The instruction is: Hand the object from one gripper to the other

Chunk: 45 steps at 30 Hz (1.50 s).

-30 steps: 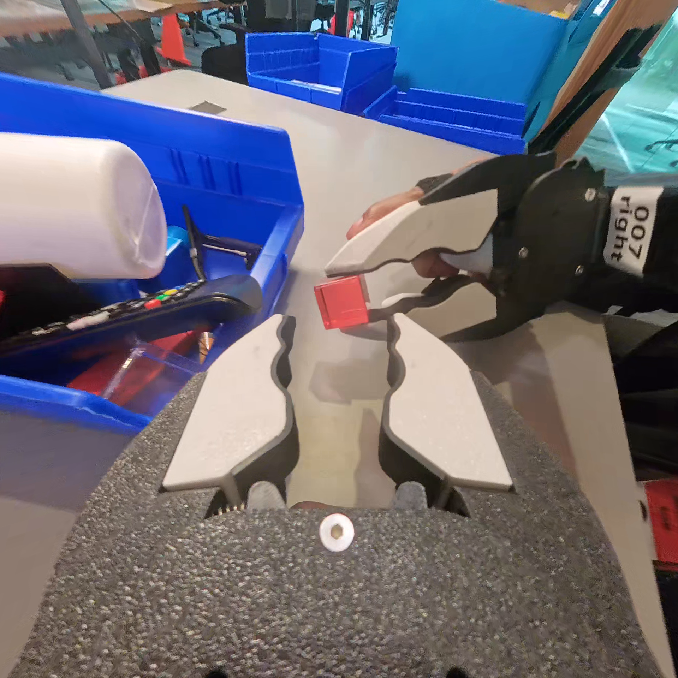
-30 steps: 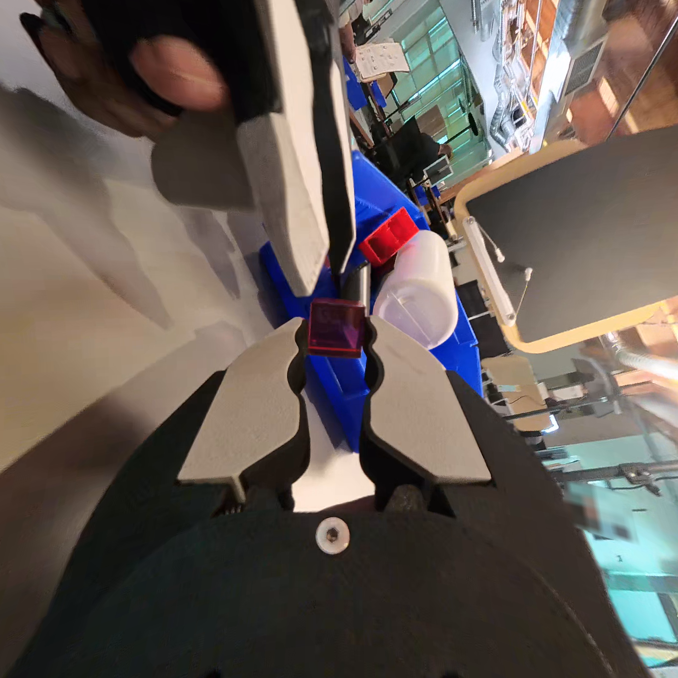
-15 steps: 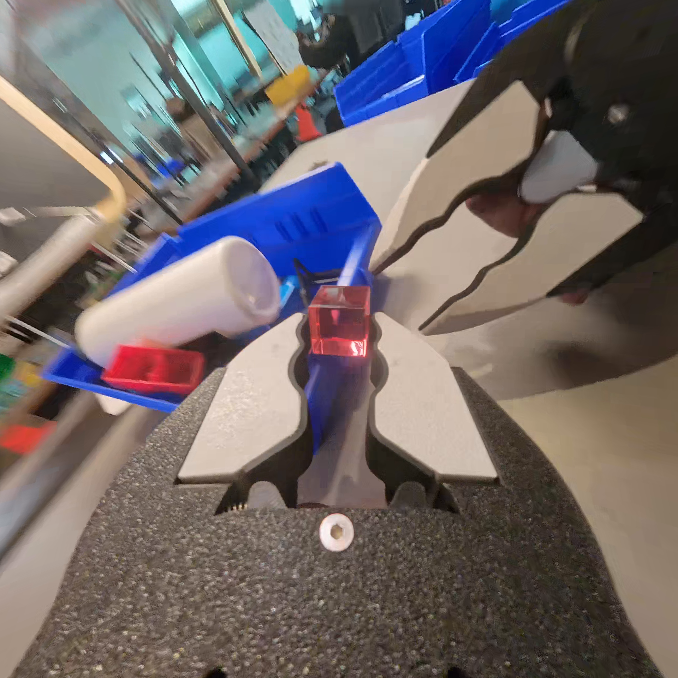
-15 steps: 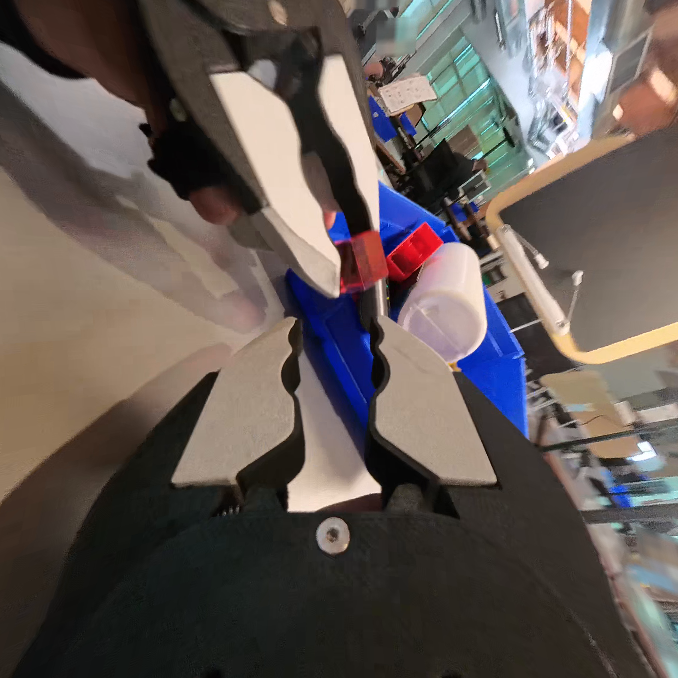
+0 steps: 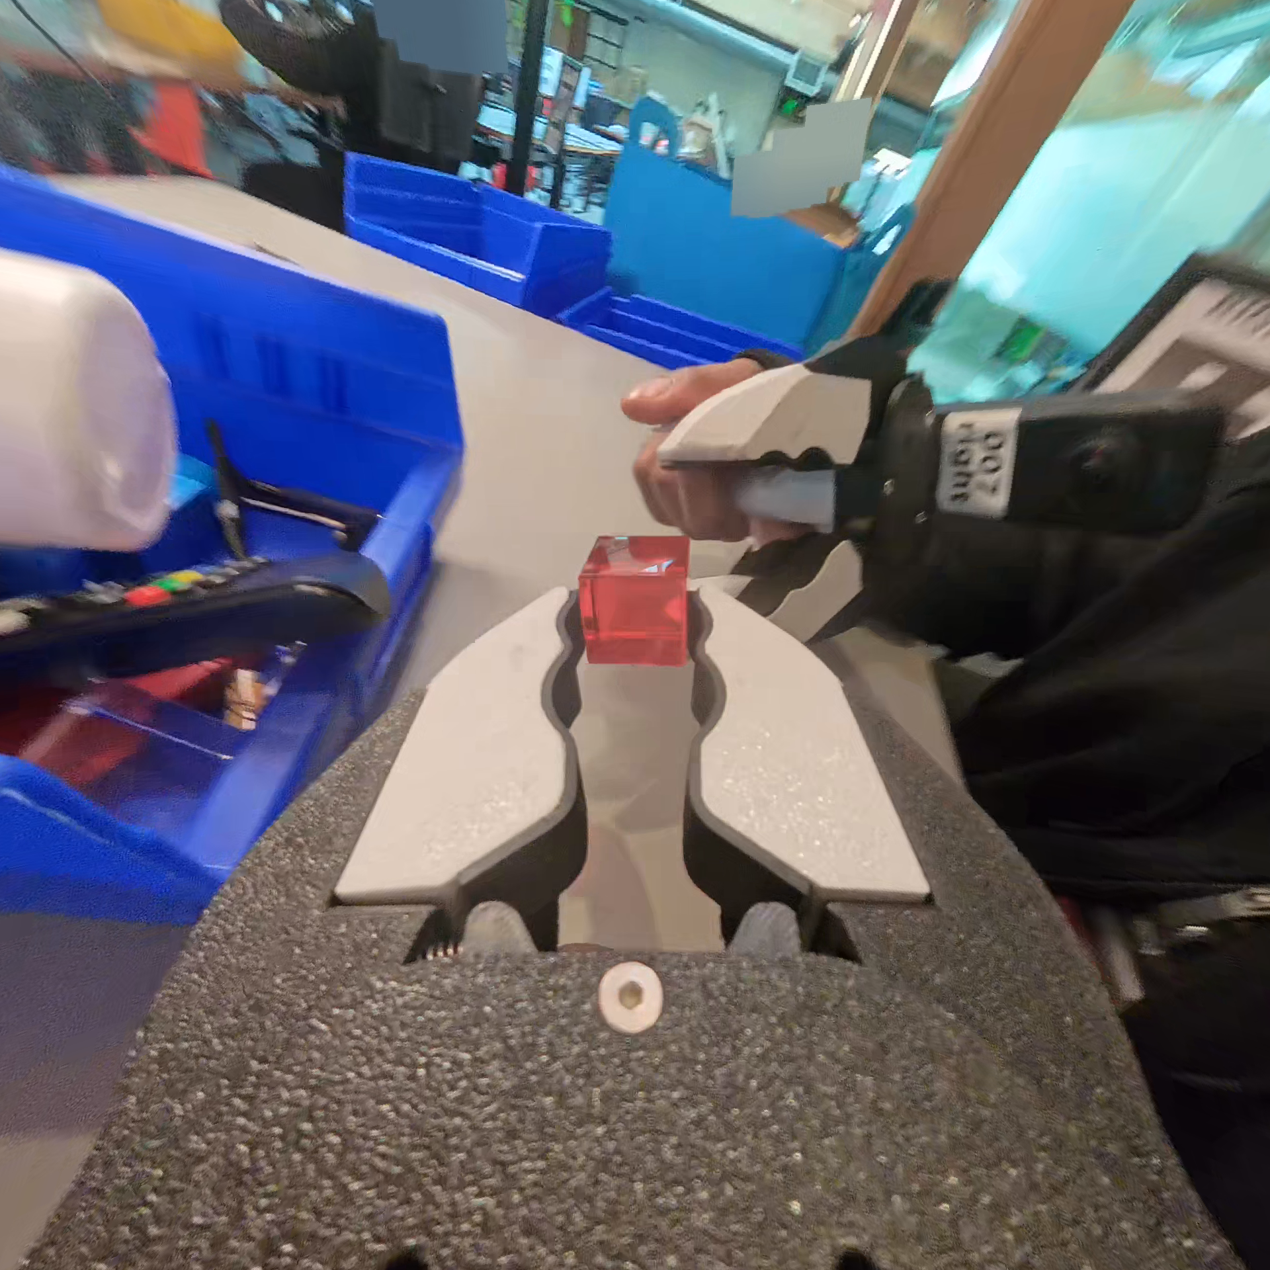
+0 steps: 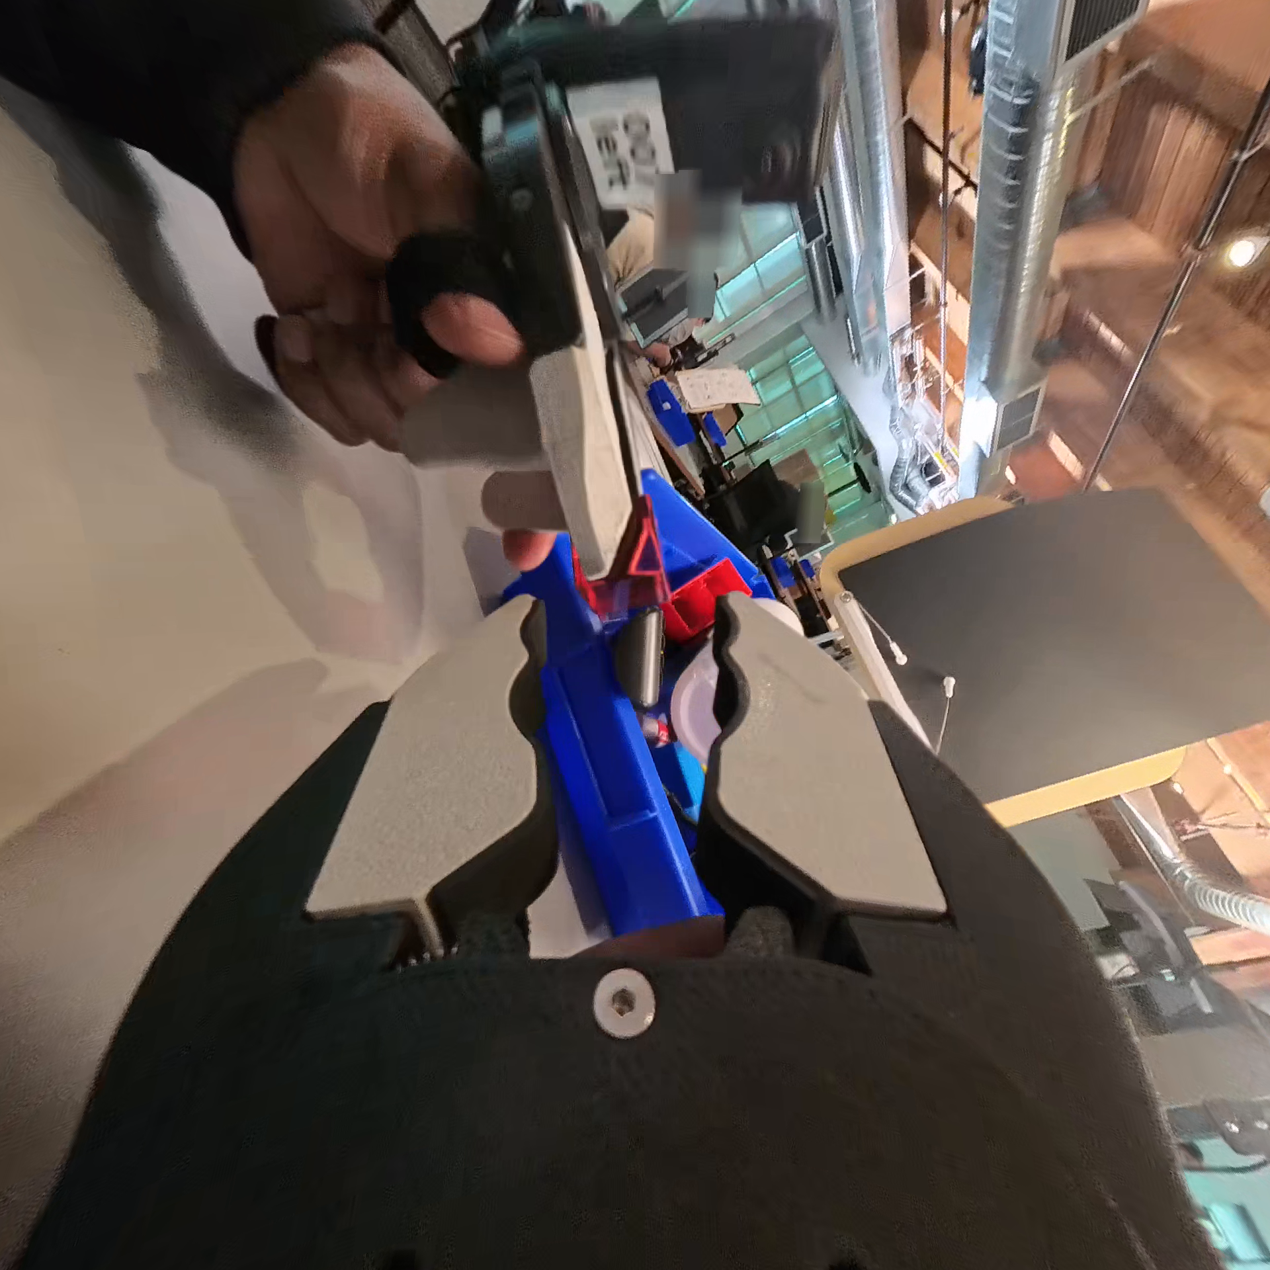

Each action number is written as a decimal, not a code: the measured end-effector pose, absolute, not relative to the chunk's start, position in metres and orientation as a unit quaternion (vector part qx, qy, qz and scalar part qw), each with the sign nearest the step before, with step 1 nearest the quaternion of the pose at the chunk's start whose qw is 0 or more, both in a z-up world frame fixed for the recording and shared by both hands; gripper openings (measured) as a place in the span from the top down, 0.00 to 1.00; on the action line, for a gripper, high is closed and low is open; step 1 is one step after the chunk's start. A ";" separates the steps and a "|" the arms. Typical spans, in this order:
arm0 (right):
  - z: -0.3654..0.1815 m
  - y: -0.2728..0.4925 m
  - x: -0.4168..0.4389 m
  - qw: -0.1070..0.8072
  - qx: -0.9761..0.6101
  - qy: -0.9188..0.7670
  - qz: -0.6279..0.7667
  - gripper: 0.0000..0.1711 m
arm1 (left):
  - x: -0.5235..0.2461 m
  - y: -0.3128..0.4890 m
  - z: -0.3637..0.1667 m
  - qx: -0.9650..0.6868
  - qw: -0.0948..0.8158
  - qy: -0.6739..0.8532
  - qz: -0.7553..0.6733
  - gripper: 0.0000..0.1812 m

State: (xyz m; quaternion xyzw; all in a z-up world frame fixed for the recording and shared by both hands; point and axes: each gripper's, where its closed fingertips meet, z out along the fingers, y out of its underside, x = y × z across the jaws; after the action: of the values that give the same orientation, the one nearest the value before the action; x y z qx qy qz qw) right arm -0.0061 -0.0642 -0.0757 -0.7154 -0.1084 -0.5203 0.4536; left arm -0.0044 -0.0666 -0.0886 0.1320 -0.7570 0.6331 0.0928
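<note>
Red cube held by the left hand-held gripper

The left hand-held gripper (image 5: 633, 605) clamps the translucent red cube (image 5: 633, 599) at its fingertips, above the grey worktop (image 5: 543, 419) beside the blue bin (image 5: 330, 385). The right hand-held gripper (image 6: 624, 618) stands apart with its jaws spread, holding nothing.

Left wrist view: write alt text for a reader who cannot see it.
The left tongs grip a clear red cube between their tips above a grey table. The right tongs, open and empty, are just beyond it; a blue bin of odds and ends sits left.
</note>
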 end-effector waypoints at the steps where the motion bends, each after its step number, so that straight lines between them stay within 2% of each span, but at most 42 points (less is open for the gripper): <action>1: -0.075 -0.063 -0.007 0.454 -0.713 -0.110 -0.523 0.71 | -0.009 -0.068 -0.089 0.140 0.133 -0.750 0.633 0.84; 3: -0.078 -0.061 -0.008 0.453 -0.714 -0.117 -0.521 0.67 | -0.017 -0.070 -0.090 0.146 0.193 -0.738 0.629 0.84; 5: -0.081 -0.058 -0.011 0.454 -0.715 -0.126 -0.516 0.66 | -0.025 -0.073 -0.090 0.149 0.236 -0.728 0.626 0.84; 7: -0.084 -0.055 -0.013 0.456 -0.716 -0.131 -0.512 0.72 | -0.036 -0.075 -0.091 0.145 0.278 -0.723 0.616 0.84; 8: -0.086 -0.054 -0.014 0.455 -0.720 -0.132 -0.507 0.80 | -0.037 -0.077 -0.092 0.145 0.280 -0.723 0.615 0.84; 10: -0.090 -0.055 -0.009 0.456 -0.733 -0.111 -0.493 0.84 | -0.029 -0.077 -0.096 0.144 0.231 -0.735 0.621 0.84; 12: -0.094 -0.060 0.002 0.460 -0.754 -0.061 -0.465 0.84 | -0.013 -0.074 -0.097 0.130 0.131 -0.757 0.626 0.76; 18: -0.101 -0.072 0.018 0.527 -0.792 0.114 -0.288 0.84 | 0.016 -0.052 -0.065 -0.050 -0.296 -0.738 0.605 0.73; 21: -0.102 -0.070 0.012 0.569 -0.788 0.169 -0.167 0.84 | 0.006 -0.052 -0.064 -0.165 -0.429 -0.699 0.548 0.73; 25: -0.104 -0.061 -0.008 0.598 -0.777 0.197 -0.006 0.84 | -0.009 -0.062 -0.087 -0.254 -0.460 -0.690 0.497 0.70; 29: -0.109 -0.050 -0.031 0.592 -0.782 0.176 0.084 0.84 | -0.026 -0.071 -0.105 -0.309 -0.456 -0.686 0.476 0.69; 32: -0.114 -0.044 -0.042 0.578 -0.795 0.156 0.100 0.84 | -0.035 -0.076 -0.110 -0.319 -0.444 -0.686 0.479 0.83; 35: -0.116 -0.045 -0.029 0.573 -0.799 0.173 0.047 0.82 | -0.022 -0.076 -0.114 -0.281 -0.450 -0.714 0.456 0.84; 39: -0.109 -0.058 0.007 0.568 -0.786 0.224 -0.092 0.76 | 0.015 -0.065 -0.108 -0.178 -0.500 -0.740 0.413 0.84; 45: -0.091 -0.054 0.018 0.582 -0.752 0.258 -0.174 0.76 | 0.036 -0.058 -0.102 -0.097 -0.555 -0.740 0.368 0.84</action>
State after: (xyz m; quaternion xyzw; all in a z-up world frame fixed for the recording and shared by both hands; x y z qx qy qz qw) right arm 0.0176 -0.0536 -0.0912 -0.7517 0.2580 -0.1736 0.5816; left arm 0.0357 -0.0580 -0.1022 -0.0966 -0.7396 0.3684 -0.5549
